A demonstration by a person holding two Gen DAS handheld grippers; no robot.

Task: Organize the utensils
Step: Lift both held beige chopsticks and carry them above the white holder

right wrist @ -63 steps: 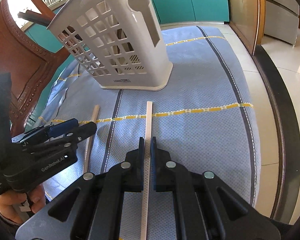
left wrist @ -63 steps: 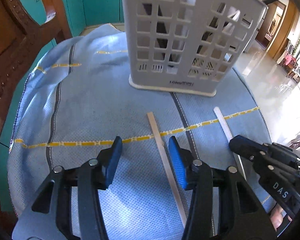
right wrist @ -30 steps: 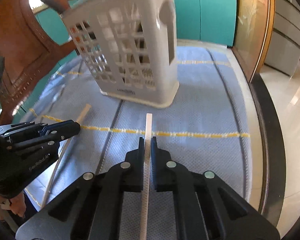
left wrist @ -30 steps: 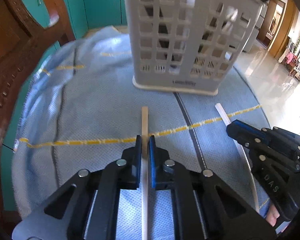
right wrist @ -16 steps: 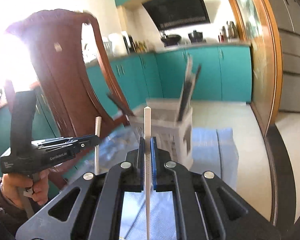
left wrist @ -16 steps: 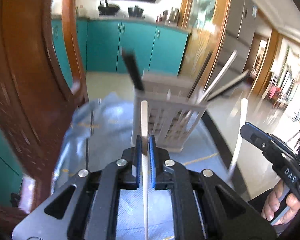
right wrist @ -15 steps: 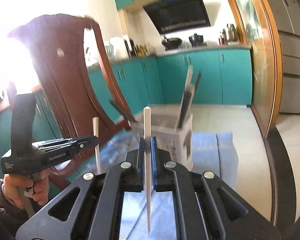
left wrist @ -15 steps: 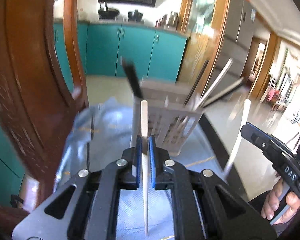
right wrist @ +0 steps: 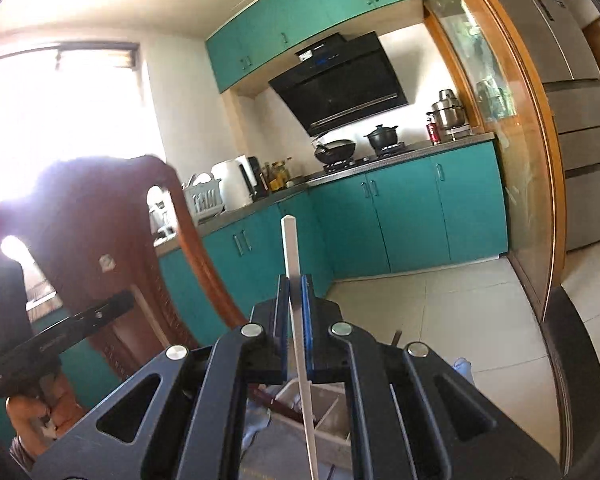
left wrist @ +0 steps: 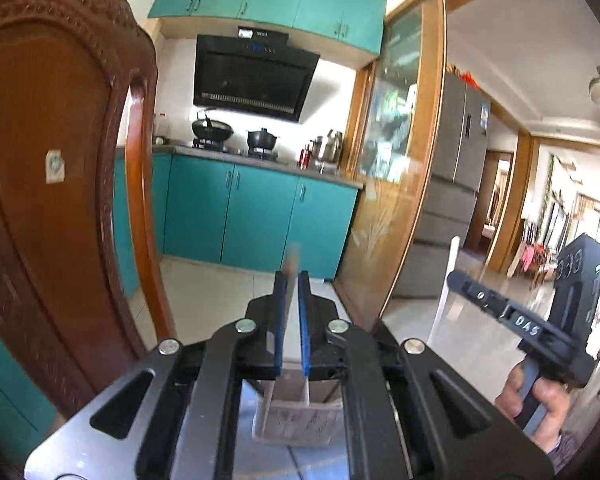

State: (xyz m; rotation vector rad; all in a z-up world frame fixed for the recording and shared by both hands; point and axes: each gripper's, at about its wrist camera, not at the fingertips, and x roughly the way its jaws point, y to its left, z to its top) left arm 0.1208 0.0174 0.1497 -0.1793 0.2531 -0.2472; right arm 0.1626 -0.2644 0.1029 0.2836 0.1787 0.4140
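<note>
Teal kitchen cabinets [left wrist: 260, 216] fill the background while both grippers, left [left wrist: 291, 320] and right [right wrist: 296, 320], each pinch one chopstick [right wrist: 290, 264] upright directly above the holder [right wrist: 328, 428], apparently aligned so the sticks drop into its compartments.

Black left gripper [left wrist: 291, 300] with blue pads [left wrist: 279, 320], and black right gripper [right wrist: 295, 308] with blue pads [right wrist: 307, 316]. A white chopstick [right wrist: 291, 264] sits between the right pads; a pale, blurred chopstick [left wrist: 291, 258] between the left. At 6 o'clock, a light grey basket [left wrist: 300, 420]. Teal cabinets [left wrist: 260, 216] at 12 o'clock under a black hood [left wrist: 252, 76]. A carved reddish-brown chair [left wrist: 52, 200] at 9 o'clock. Grey fridge [right wrist: 572, 80] at 2 o'clock.
</note>
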